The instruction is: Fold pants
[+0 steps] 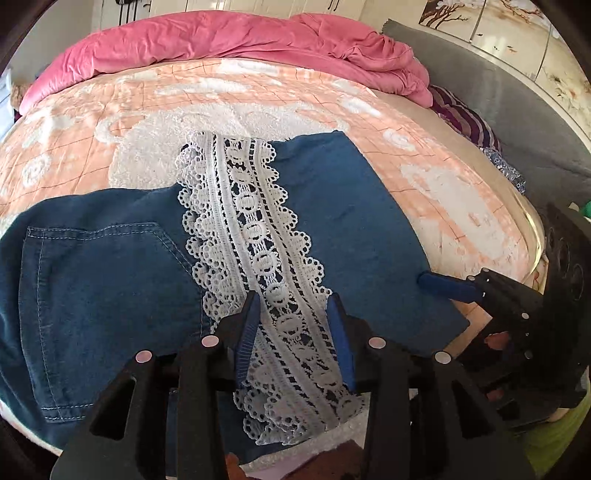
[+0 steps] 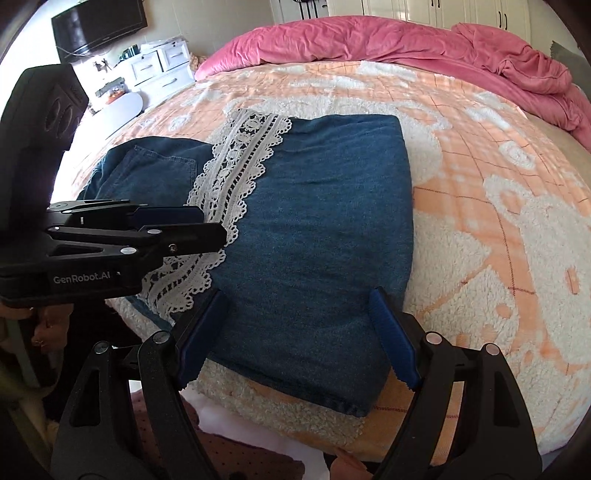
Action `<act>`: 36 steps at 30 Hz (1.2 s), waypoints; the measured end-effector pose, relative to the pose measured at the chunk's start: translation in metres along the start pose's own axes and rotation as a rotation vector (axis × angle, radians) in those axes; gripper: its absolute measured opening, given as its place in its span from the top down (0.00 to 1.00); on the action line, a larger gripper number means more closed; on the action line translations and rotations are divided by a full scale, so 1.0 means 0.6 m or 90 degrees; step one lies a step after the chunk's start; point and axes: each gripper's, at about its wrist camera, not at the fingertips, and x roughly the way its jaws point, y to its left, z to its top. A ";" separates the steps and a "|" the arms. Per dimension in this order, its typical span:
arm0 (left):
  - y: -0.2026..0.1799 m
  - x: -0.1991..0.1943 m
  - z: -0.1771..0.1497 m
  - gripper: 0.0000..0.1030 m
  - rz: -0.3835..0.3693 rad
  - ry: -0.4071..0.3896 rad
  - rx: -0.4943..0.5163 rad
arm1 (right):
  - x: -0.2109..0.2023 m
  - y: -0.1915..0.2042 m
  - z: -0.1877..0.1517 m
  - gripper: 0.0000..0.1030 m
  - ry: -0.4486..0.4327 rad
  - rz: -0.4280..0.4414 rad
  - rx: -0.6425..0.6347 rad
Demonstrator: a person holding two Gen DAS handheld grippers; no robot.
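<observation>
Blue denim pants [image 1: 103, 266] with a white lace strip [image 1: 251, 221] lie folded on the bed near its front edge. In the right wrist view the pants [image 2: 317, 236] form a thick folded rectangle, with the lace [image 2: 236, 173] along their left side. My left gripper [image 1: 295, 325] is open, its blue fingers either side of the lace strip just above the cloth. My right gripper [image 2: 299, 332] is open, straddling the near end of the folded denim. Each gripper shows from the side in the other's view: the right one [image 1: 450, 286] and the left one [image 2: 199, 225].
The bed has a peach and white fleece blanket [image 2: 498, 206]. A crumpled pink duvet [image 1: 236, 40] lies along the far side. A striped cloth [image 1: 461, 118] and a grey headboard [image 1: 517, 110] are at the right. White drawers [image 2: 159, 70] and a TV [image 2: 99, 26] stand beyond the bed.
</observation>
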 end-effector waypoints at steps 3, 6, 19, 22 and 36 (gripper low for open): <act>0.005 -0.005 0.001 0.64 -0.011 -0.001 -0.012 | 0.001 0.001 0.001 0.27 0.000 0.000 0.000; 0.004 -0.015 -0.004 0.58 -0.017 -0.004 -0.008 | 0.002 0.003 0.001 0.27 -0.002 -0.002 -0.001; 0.038 -0.092 -0.022 0.37 0.021 -0.038 -0.025 | -0.045 -0.004 0.007 0.25 -0.052 -0.010 0.039; 0.055 -0.115 -0.024 0.34 0.030 -0.051 -0.040 | -0.065 -0.008 0.014 0.22 -0.074 -0.009 0.060; 0.129 -0.209 -0.053 0.19 0.070 -0.110 -0.088 | -0.069 0.079 0.095 0.15 -0.077 0.001 -0.018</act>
